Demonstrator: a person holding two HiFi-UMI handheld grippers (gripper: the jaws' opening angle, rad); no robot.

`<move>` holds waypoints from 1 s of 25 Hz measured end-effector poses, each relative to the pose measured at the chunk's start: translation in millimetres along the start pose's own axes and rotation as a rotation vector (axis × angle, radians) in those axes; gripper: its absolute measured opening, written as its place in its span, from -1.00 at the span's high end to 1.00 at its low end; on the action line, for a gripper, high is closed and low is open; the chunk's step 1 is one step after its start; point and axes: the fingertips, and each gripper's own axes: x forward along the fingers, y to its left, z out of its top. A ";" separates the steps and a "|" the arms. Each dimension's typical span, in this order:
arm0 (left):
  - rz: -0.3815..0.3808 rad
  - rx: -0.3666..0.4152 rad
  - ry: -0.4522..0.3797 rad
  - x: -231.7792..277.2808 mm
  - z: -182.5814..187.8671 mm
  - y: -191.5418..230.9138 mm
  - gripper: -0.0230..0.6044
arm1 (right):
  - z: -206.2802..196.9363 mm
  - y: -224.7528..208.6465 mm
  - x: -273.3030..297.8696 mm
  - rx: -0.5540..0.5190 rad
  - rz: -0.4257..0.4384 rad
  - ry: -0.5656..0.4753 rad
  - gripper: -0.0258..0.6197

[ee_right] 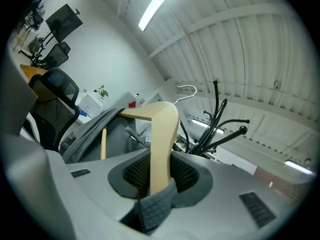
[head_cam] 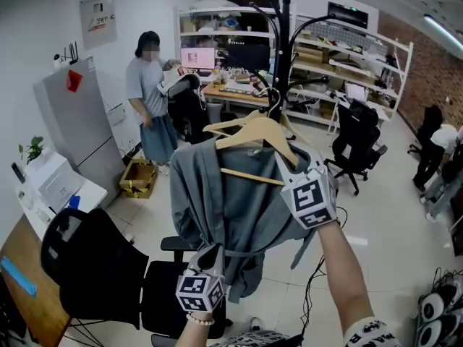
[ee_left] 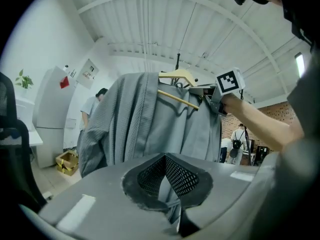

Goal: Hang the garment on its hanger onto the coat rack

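Head view, hanger (head_cam: 255,131) hook up at rack (head_cam: 282,42), bar sloping down rightward, right gripper (head_cam: 292,163) clamping its arm, left gripper (head_cam: 209,252) pinching garment (head_cam: 235,201).

Two grey hand-held tools, left gripper (head_cam: 208,254) and right gripper (head_cam: 288,163), each topped by a white cube (head_cam: 312,197) printed with black square markers. Dark mesh-textured pads (ee_left: 182,176) lining the jaws (visible in both gripper views). Pale beaded bracelet (head_cam: 199,319) at left wrist; black-and-white patterned sleeve (head_cam: 369,332) on right arm.
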 end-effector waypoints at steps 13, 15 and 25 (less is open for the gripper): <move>0.064 -0.036 0.037 7.7 -29.1 19.8 0.92 | -93.0 -12.5 70.2 -0.020 0.044 0.162 0.56; 0.069 -0.042 0.042 7.3 -34.2 23.4 0.92 | -105.3 -9.1 84.5 -0.032 0.049 0.185 0.56; 0.111 -0.062 0.069 0.1 -48.9 35.1 0.92 | -162.7 -2.9 133.4 0.006 0.084 0.303 0.56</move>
